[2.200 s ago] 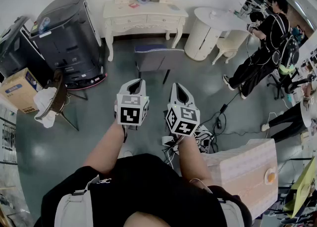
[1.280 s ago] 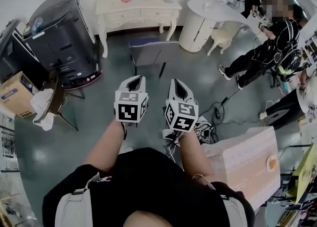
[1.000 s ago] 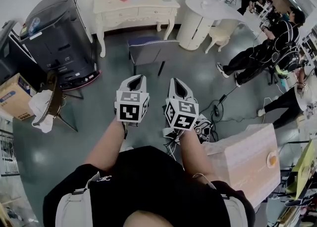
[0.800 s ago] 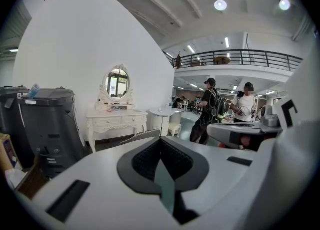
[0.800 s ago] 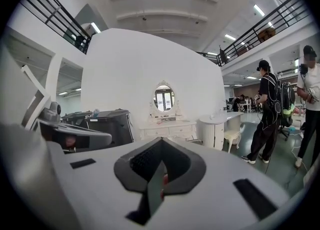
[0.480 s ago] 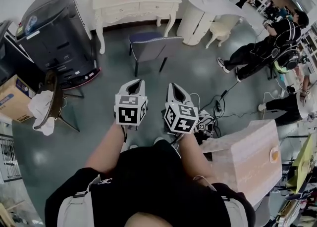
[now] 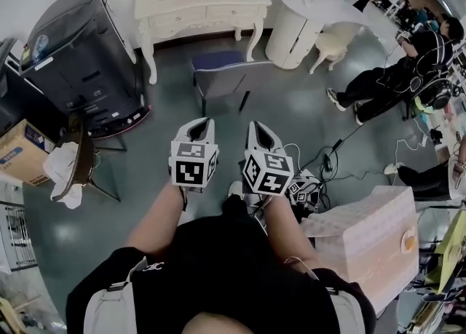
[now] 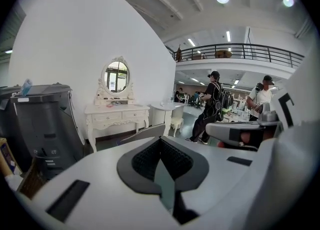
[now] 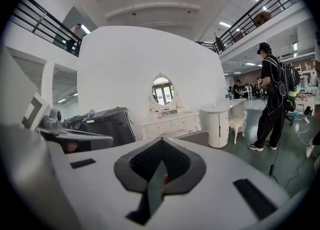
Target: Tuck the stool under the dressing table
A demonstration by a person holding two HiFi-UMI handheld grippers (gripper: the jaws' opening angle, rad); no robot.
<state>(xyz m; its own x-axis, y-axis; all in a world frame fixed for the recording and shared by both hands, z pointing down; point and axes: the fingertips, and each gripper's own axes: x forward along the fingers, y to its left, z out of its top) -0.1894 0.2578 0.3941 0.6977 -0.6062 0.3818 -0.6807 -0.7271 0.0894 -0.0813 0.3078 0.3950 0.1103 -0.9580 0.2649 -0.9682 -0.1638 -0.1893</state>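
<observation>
No brand name or legible word shows anywhere. The only print is the black-and-white square markers on the left marker cube [image 7: 193, 167] and the right marker cube [image 7: 268, 174], a blue patch on the cardboard box [image 7: 20, 156], and a white label on the black machine [image 7: 76, 49]. Both the patch and the label are too small to read.

The left gripper [image 7: 198, 129] and the right gripper [image 7: 260, 132] are held side by side in front of the person, and each has its jaws pressed together with nothing between them. Both gripper views look along the closed jaws toward the cream dressing table [image 7: 200, 11] against the white wall.

The stool [image 7: 218, 63], with a blue seat and dark legs, stands on the grey-green floor just in front of the dressing table, out in the open and not under it. It is well apart from both grippers.

Compared with two seconds earlier, the table's oval mirror has slid off the top edge of the head view. The stool looks slightly larger and nearer. A pale shoe [image 7: 234, 188] now shows between the two cubes. The jaws are closed, as before.
</observation>
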